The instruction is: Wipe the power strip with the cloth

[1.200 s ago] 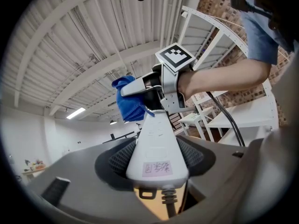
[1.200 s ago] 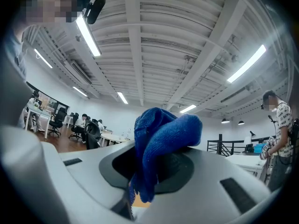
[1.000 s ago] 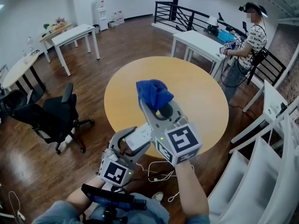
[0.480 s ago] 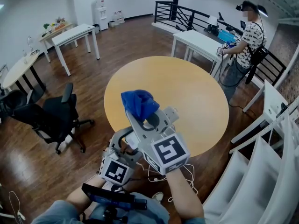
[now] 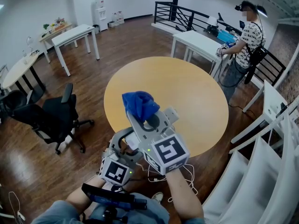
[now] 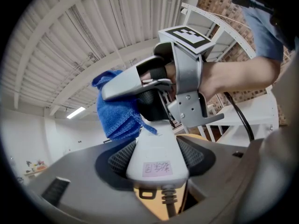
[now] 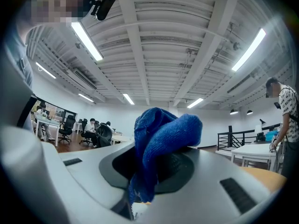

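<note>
In the head view my right gripper [image 5: 142, 115] is shut on a bunched blue cloth [image 5: 139, 104] and hovers over the near edge of the round wooden table [image 5: 187, 90]. Under it my left gripper [image 5: 127, 143] is shut on the white power strip [image 5: 132, 141], most of which the right gripper hides. The left gripper view has the power strip [image 6: 156, 155] clamped between the jaws, and the blue cloth [image 6: 115, 113] touches its far end. The strip's white cable [image 5: 158, 172] hangs below. In the right gripper view the cloth [image 7: 161, 139] fills the jaws.
A black office chair [image 5: 56, 115] stands left of the table. White tables [image 5: 74, 34] are at the back left and back right. A person [image 5: 247, 36] stands at the far right table. White railings [image 5: 275, 139] run along the right.
My right gripper with the cloth has moved left and closer to me, over the power strip, then stayed there. The left gripper has held still.
</note>
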Motion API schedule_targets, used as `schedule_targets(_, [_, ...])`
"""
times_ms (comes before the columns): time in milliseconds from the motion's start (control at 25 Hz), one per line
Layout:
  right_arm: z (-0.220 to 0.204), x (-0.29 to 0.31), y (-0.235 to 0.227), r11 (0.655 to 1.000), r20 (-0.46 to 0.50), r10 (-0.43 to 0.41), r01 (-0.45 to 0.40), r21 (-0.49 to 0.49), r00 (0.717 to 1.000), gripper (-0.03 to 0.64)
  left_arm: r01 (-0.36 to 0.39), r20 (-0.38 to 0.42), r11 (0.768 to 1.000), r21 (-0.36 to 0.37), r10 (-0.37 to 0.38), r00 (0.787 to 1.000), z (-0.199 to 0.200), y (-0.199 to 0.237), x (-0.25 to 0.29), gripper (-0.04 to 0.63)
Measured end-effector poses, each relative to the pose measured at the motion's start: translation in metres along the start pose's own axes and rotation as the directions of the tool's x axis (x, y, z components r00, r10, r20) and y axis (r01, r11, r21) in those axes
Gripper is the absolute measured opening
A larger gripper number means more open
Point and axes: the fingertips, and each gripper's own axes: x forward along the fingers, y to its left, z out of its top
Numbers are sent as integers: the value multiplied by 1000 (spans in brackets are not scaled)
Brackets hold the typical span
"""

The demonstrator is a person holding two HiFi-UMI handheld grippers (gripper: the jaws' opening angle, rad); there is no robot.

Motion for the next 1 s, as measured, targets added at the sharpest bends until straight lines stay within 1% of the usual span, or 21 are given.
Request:
schedule_targets(400, [13, -7, -23, 999, 5, -45, 45, -15, 999, 78, -1, 7, 1000, 17, 1, 1000, 2, 0, -4, 287])
schedule_targets(680, [17, -13, -36, 996, 0, -83, 83, -42, 997, 78, 0, 28, 1000, 18, -1, 1000, 3, -2, -8, 287])
schedule_targets(1000, [25, -24, -60, 990, 11, -129, 130, -56, 992, 78, 4, 30, 1000, 12, -4, 1000, 4, -4, -9, 287])
